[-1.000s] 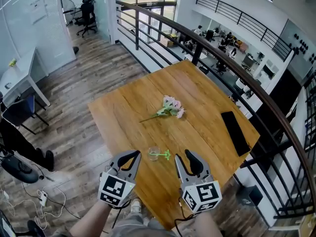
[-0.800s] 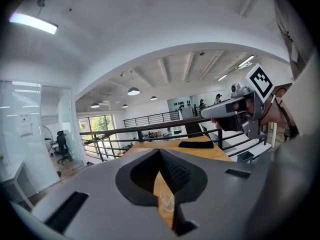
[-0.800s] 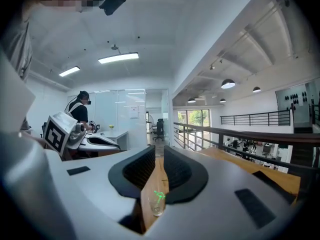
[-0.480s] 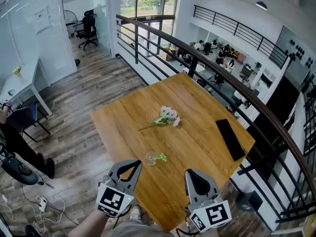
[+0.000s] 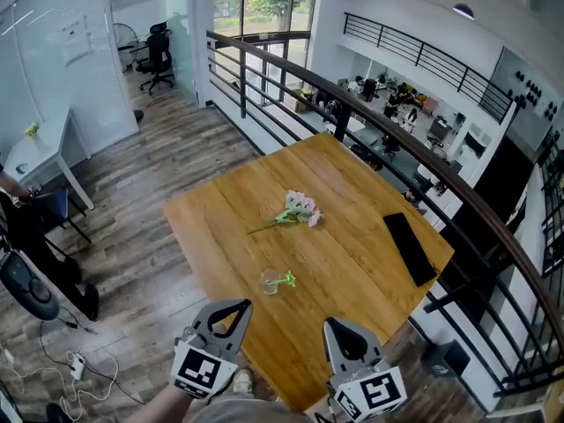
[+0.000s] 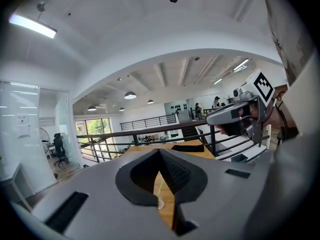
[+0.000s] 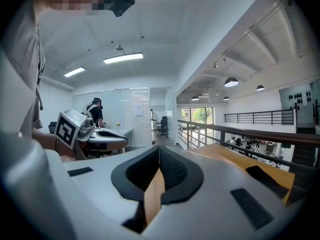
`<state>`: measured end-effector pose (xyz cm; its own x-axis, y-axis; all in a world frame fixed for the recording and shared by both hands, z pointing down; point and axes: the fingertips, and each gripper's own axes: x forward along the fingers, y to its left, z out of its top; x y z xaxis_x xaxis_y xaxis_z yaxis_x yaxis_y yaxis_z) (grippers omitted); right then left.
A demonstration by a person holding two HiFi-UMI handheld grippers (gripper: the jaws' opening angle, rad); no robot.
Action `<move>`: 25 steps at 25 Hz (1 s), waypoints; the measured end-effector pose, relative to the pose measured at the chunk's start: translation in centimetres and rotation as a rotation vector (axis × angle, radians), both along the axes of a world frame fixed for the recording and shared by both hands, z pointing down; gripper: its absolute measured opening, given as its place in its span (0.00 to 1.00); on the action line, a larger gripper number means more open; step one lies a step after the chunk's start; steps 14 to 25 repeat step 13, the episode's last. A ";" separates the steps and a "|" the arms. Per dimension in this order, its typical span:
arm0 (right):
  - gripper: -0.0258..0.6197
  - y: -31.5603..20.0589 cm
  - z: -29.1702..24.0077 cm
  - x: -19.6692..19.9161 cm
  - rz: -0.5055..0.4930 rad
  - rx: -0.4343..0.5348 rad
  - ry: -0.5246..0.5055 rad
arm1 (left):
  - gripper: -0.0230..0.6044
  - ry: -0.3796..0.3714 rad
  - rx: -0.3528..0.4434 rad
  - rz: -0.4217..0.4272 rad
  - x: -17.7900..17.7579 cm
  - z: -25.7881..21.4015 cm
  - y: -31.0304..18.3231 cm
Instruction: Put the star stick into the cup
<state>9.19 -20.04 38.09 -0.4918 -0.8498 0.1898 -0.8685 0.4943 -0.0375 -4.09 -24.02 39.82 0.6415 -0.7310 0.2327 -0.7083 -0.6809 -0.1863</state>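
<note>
A small clear cup stands on the wooden table, near its front corner. The green star stick rests in it, its star end poking out to the right. Both grippers hover short of the table's near edge, apart from the cup. My left gripper is shut and empty. Past its closed jaws in the left gripper view I see the cup rim and the thin green stick. My right gripper is shut on nothing; the right gripper view looks across the table edge.
A bunch of pink flowers lies mid-table. A flat black object lies near the right edge. A dark railing runs behind the table. A person stands by a desk at the far left.
Both grippers have drawn back from the cup toward the table's near edge. The right gripper's jaws have closed. The cup and stick stay in place.
</note>
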 end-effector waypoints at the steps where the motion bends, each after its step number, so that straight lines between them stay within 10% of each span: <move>1: 0.09 0.0 0.0 0.0 -0.001 0.000 0.000 | 0.06 0.001 -0.003 0.000 0.1 0.0 0.0; 25: 0.09 -0.2 -0.1 -0.6 -0.008 0.001 0.018 | 0.06 0.008 -0.004 0.013 -0.1 -0.1 0.3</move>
